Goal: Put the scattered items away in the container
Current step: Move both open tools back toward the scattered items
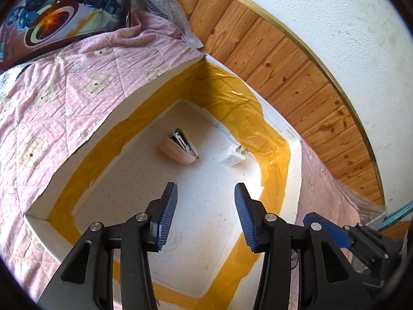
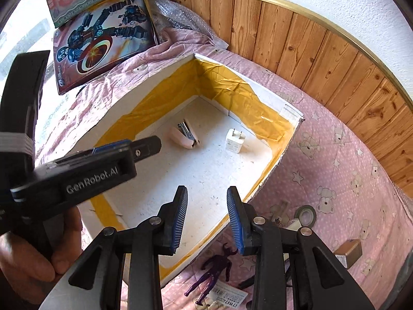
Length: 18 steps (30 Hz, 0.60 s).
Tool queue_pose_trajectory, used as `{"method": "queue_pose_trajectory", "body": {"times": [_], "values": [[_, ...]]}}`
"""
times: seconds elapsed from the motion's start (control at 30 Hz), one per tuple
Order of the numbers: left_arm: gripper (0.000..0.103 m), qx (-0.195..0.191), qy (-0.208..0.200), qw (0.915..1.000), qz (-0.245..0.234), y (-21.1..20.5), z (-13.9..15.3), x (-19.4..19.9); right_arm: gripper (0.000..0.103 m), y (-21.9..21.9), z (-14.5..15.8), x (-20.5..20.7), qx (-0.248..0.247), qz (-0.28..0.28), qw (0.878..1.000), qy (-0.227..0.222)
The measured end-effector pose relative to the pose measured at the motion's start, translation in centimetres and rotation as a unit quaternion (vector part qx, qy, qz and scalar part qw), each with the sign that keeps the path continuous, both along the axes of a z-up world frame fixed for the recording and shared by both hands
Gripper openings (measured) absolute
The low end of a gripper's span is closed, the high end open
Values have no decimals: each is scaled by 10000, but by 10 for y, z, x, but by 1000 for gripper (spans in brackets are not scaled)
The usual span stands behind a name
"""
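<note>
Both hand-held grippers hang released and empty above the white foam container: the left hand-held gripper, the right hand-held gripper. Inside lie a pink stapler and white charger. A purple figure, tape roll and small box remain on the bed's pink quilt.

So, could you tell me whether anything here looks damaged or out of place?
The box looks patched: wrinkled yellow tape lines its walls and its rim is ragged. A purple figure, tape roll and small brown box still lie outside on the blanket.
</note>
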<state>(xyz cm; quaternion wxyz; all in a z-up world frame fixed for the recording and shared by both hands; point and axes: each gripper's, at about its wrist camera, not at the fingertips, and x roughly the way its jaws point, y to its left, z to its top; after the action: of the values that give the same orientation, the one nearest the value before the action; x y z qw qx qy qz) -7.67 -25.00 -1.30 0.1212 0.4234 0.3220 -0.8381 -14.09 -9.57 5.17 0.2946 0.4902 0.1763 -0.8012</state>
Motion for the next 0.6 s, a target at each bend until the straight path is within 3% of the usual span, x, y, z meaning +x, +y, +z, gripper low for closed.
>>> {"method": "queue_pose_trajectory", "body": {"times": [0.6], "values": [[49,-932,571,9937,-243,58,46,64,34,70,33,111,-1294,238,9888,701]]}}
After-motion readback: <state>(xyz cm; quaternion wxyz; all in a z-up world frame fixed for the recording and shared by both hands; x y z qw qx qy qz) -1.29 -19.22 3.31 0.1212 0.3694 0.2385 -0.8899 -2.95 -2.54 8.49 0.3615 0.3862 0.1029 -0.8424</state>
